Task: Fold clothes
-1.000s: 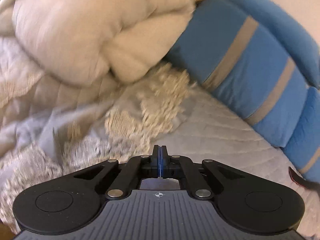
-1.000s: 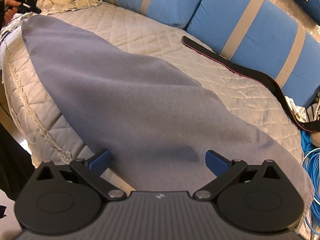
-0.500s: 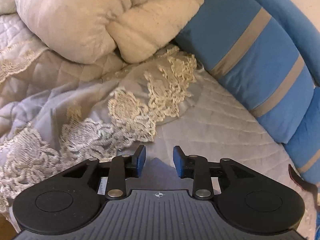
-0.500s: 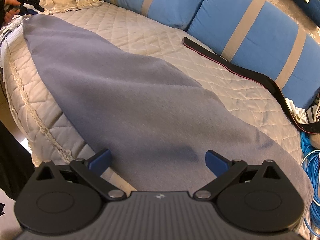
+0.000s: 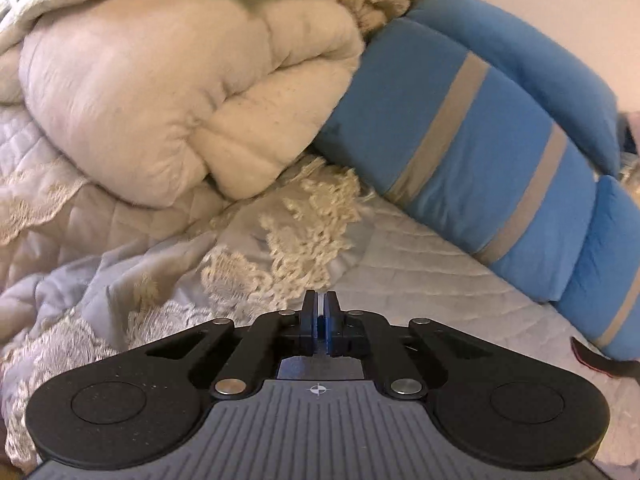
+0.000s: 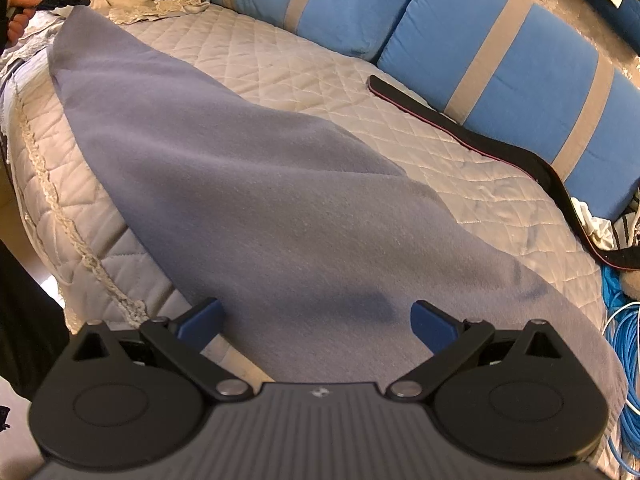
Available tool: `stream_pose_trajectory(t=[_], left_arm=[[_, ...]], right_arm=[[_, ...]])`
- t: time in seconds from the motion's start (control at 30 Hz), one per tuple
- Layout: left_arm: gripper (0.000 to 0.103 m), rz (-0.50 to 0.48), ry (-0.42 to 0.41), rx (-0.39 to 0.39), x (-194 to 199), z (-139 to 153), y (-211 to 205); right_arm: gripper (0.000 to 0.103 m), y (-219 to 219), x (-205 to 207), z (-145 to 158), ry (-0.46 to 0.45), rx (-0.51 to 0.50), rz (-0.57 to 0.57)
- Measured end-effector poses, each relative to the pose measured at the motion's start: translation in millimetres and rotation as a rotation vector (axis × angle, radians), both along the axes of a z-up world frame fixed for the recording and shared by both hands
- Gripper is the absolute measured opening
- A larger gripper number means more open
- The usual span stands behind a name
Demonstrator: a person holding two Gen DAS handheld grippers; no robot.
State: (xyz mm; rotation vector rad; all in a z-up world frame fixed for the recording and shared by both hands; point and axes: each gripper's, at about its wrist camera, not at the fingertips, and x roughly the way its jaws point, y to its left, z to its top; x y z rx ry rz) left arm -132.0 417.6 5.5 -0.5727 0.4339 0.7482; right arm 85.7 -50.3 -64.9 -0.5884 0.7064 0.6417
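A large grey cloth (image 6: pixel 248 184) lies spread flat across the quilted bed (image 6: pixel 304 60), running from the near right to the far left corner. My right gripper (image 6: pixel 316 312) hovers open over the cloth's near end, fingers wide apart with nothing pressed between them. At the far corner a hand (image 6: pixel 16 12) holds my left gripper (image 6: pixel 82 0), its tip at the cloth's raised corner. In the left wrist view my left gripper (image 5: pixel 320 304) has its jaws closing to a thin slit, with a pale sliver of fabric pinched between the pads.
Blue pillows with beige stripes (image 6: pixel 500 80) line the far side of the bed. A rolled cream duvet (image 5: pixel 160 80) and lace-edged cover (image 5: pixel 280 240) sit ahead of the left gripper. A black strap (image 6: pixel 480 140) lies by the pillows. Blue cables (image 6: pixel 616 320) hang at the right edge.
The left jaws were shut, stood apart half a second ago, and have come together again at the cloth's corner. The right gripper and the cloth under it have not moved.
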Motion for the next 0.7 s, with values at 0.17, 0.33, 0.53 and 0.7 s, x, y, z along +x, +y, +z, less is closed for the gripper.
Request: stream_pose_trajectory(t=[0.17,0.33,0.53,0.7], left_arm=[[0.05,0.067,0.0,-0.061,-13,-5,9],[0.053,0.106,0.024,-0.165,-35,-12,15],[0.053,0.128,-0.095,-0.338,-64,-23,16],[0.053,0.156,-0.232,-0.473,-75,-38,21]], right_arm=[[0.103,0,0,1,-0.003,0.003,-0.003],[0.103,1,-2,3,-0.008,0.008,0.006],[0.103,2,-5,4,-0.011,0.008,0.016],[0.103,3,-5,3,-0.01,0.004,0.014]])
